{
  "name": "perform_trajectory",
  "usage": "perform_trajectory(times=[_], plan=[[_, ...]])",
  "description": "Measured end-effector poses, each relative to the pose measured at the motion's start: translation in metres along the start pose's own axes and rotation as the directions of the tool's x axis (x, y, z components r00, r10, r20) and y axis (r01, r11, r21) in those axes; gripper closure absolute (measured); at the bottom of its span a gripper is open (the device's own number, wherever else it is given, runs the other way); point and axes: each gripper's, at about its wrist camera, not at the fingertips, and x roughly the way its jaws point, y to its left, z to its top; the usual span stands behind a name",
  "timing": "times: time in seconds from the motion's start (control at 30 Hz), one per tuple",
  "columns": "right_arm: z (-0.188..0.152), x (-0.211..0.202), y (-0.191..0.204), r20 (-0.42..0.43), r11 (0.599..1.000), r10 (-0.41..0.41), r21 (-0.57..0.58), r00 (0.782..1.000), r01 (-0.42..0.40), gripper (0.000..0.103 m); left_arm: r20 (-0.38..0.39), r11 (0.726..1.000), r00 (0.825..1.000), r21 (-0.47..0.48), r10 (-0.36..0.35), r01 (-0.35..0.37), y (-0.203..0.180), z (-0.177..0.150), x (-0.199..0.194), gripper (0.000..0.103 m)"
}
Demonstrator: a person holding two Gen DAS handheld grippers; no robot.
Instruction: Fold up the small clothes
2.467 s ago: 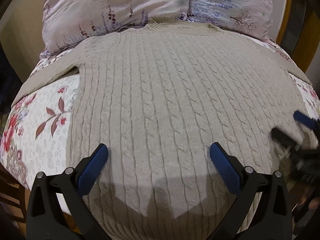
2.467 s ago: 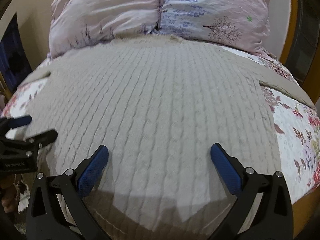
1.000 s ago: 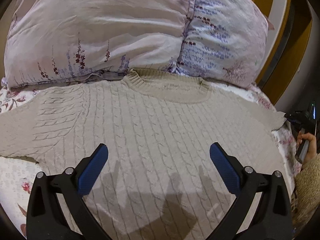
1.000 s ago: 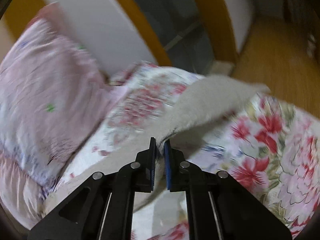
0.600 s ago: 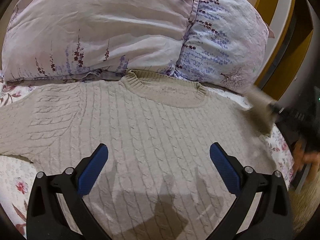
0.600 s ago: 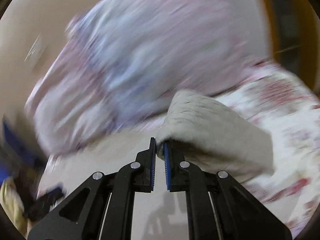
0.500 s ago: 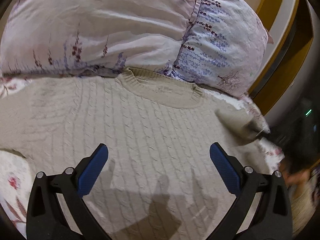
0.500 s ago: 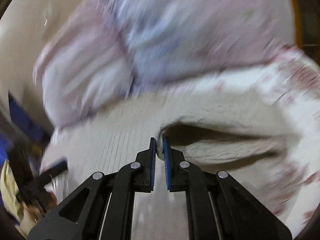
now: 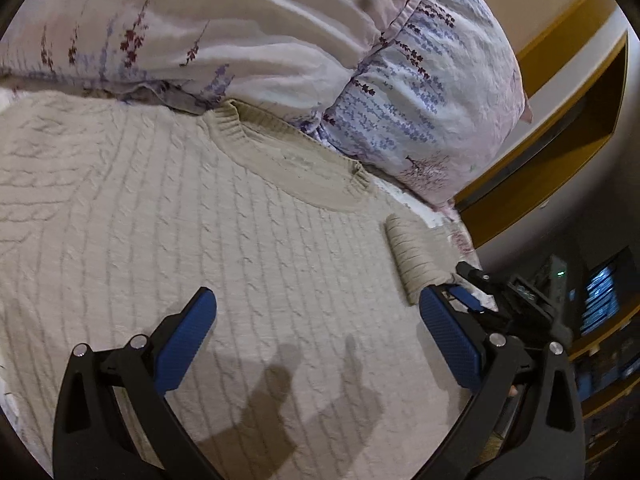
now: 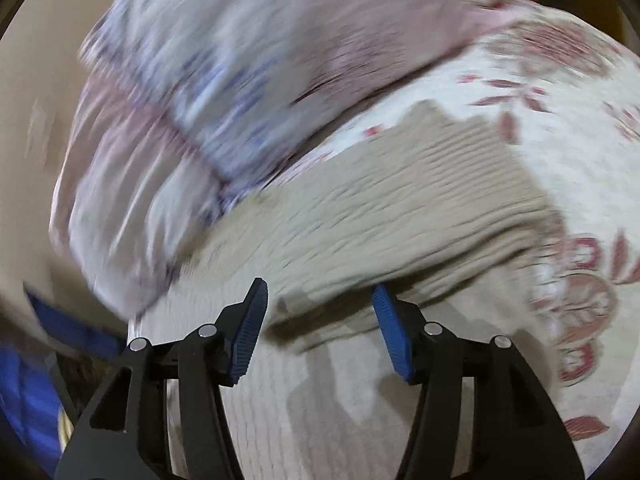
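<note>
The right gripper (image 10: 316,320) has just let go: its jaws, clamped on the sleeve (image 10: 400,216) a moment ago, now stand apart, with the sleeve folded onto the sweater (image 9: 200,240) just ahead. The left gripper (image 9: 316,344) hovers, jaws apart, over the chest. One sleeve looks done.

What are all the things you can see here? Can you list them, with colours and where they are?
Beige cable-knit sweater: one, beige, spread flat on the bed, collar toward the pillows.
Folded-in sleeve: one, beige, laid over the sweater's edge just ahead of the right tongs.
Pink and lavender flowered pillows: two, side by side at the head of the bed.
White bedspread with red flowers: one, under the sweater.
Yellow wooden frame: one, beyond the pillows.
Left tongs: black with blue pads, open above the sweater.
Right tongs: black with blue pads, open at the sleeve.
</note>
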Motion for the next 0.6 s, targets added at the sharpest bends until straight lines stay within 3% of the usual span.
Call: perform_trajectory(times=[0.03, 0.1, 0.13, 0.23, 0.3, 0.37, 0.47, 0.53, 0.6], plan=[[0.004, 0.0, -0.004, 0.018, 0.999, -0.037, 0.016, 0.999, 0.037, 0.062, 0.0, 1.0, 1.0, -0.006, -0.011, 0.011, 0.0, 0.0, 0.0, 0.002], [0.009, -0.001, -0.005, 0.041, 0.997, -0.082, 0.015, 0.996, 0.082, 0.086, -0.002, 0.999, 1.0, -0.022, -0.029, 0.029, 0.002, 0.0, 0.001, 0.002], [0.011, -0.002, -0.001, 0.058, 0.995, -0.1, -0.004, 0.993, 0.101, 0.091, -0.003, 0.999, 0.999, -0.035, -0.038, 0.038, 0.004, 0.001, 0.001, 0.003], [0.006, -0.008, 0.039, 0.145, 0.98, -0.1, -0.157, 0.984, 0.122, 0.093, -0.003, 0.992, 0.996, -0.092, -0.086, 0.085, 0.012, 0.003, 0.0, 0.003], [-0.009, -0.009, 0.077, 0.143, 0.956, -0.015, -0.288, 0.99, 0.056, 0.093, 0.003, 0.987, 0.994, -0.119, -0.111, 0.11, 0.015, 0.004, -0.001, 0.007], [-0.028, 0.003, 0.115, 0.038, 0.901, 0.055, -0.432, 0.998, -0.034, 0.093, 0.004, 0.978, 0.99, -0.154, -0.14, 0.139, 0.019, 0.005, 0.001, 0.01], [-0.067, 0.038, 0.153, -0.179, 0.811, 0.043, -0.568, 0.983, -0.139, 0.086, -0.002, 0.965, 0.986, -0.208, -0.165, 0.161, 0.024, 0.004, 0.006, 0.015], [-0.091, 0.058, 0.159, -0.272, 0.784, -0.006, -0.599, 0.962, -0.164, 0.065, -0.018, 0.957, 0.985, -0.239, -0.17, 0.161, 0.028, 0.003, 0.011, 0.019], [-0.1, 0.061, 0.155, -0.295, 0.793, -0.016, -0.586, 0.955, -0.168, 0.062, -0.03, 0.953, 0.986, -0.261, -0.165, 0.152, 0.03, 0.002, 0.015, 0.022]])
